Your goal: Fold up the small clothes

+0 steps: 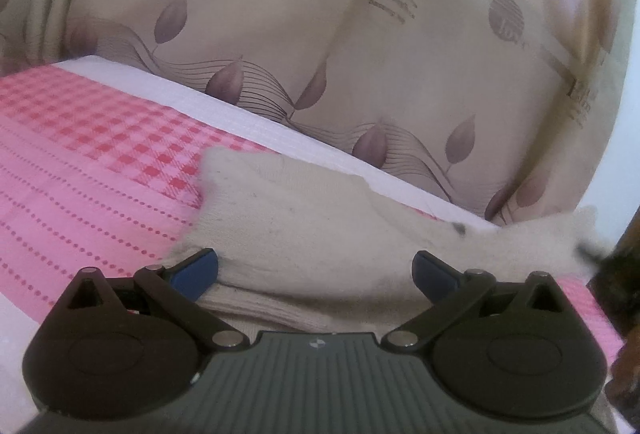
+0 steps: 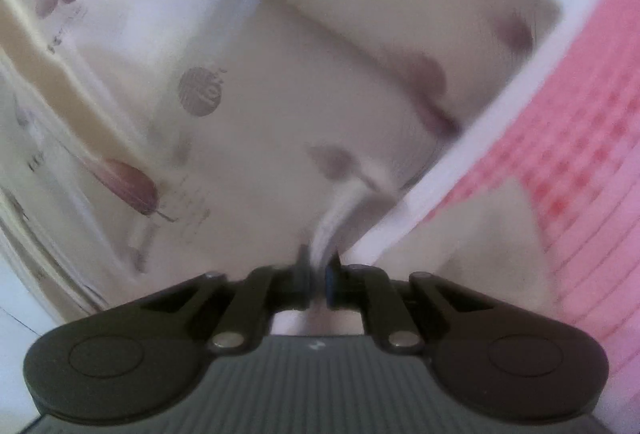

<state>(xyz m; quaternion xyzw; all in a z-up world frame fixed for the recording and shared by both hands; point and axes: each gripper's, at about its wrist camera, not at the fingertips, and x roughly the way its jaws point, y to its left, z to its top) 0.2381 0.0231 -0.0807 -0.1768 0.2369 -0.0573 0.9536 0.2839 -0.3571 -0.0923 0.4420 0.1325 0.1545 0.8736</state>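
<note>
A cream knitted garment (image 1: 300,210) lies on a pink checked cloth (image 1: 80,154), its near edge folded double. My left gripper (image 1: 316,270) hovers low over that near edge, open, its blue pads (image 1: 196,270) wide apart and one on either side of the fabric. The garment's right end (image 1: 560,230) is raised, and a dark blurred shape touches it at the frame's edge. In the tilted, blurred right wrist view, my right gripper (image 2: 319,282) is shut on a pale strip of cloth (image 2: 326,230) that sticks up between its pads. The cream garment (image 2: 460,254) spreads just to its right.
A beige curtain with a leaf print and lettering (image 1: 280,34) hangs right behind the surface, past a white border (image 1: 240,106). In the right wrist view the same curtain (image 2: 200,94) fills the left and the pink cloth (image 2: 600,114) the right.
</note>
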